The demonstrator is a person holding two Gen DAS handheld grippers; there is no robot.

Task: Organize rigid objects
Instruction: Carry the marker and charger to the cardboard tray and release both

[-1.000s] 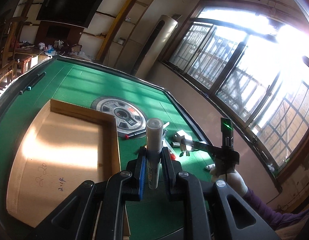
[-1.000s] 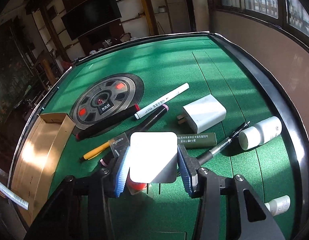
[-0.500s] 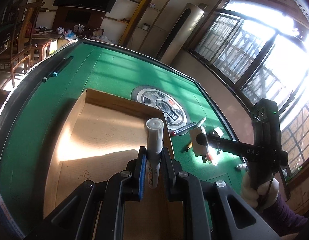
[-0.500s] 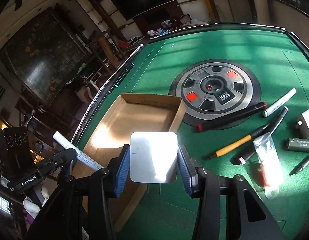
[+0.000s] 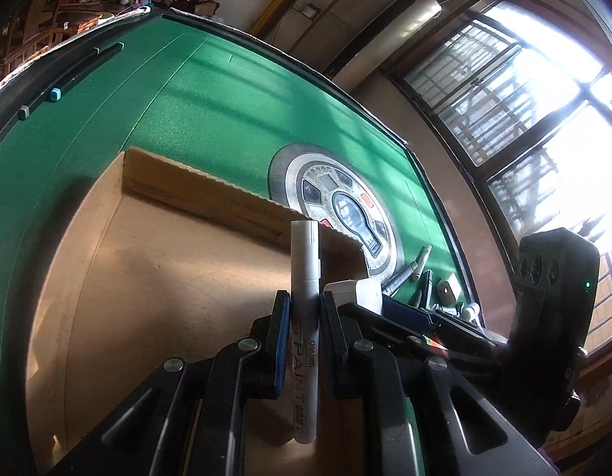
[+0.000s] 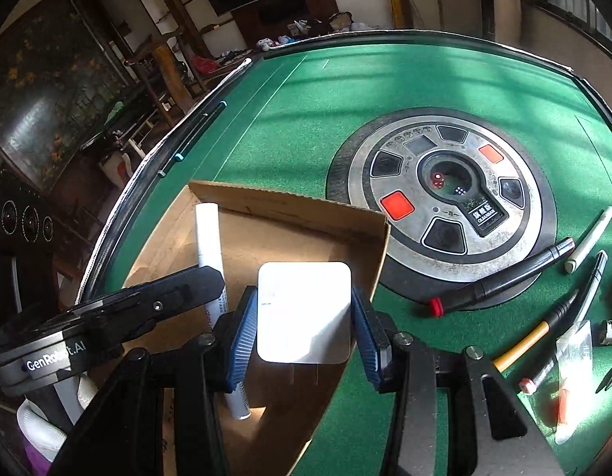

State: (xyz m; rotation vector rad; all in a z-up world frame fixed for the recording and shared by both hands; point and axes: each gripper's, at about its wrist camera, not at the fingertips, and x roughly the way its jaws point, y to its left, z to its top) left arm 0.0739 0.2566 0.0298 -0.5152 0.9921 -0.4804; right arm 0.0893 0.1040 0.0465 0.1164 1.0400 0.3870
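Observation:
My left gripper is shut on a white paint marker and holds it over the open cardboard box. My right gripper is shut on a white charger block and holds it over the same box, near its right wall. The marker and the left gripper show in the right wrist view, inside the box's left part. The charger block and the right gripper show just right of the marker in the left wrist view.
The green table has a round metal dice panel in its middle. Several pens lie right of the box: a black marker with a red cap, a yellow-handled pen, a white marker, a plastic sleeve.
Both grippers have moved over the cardboard box with their objects and now sit side by side above it. The box looks larger and closer in both views.

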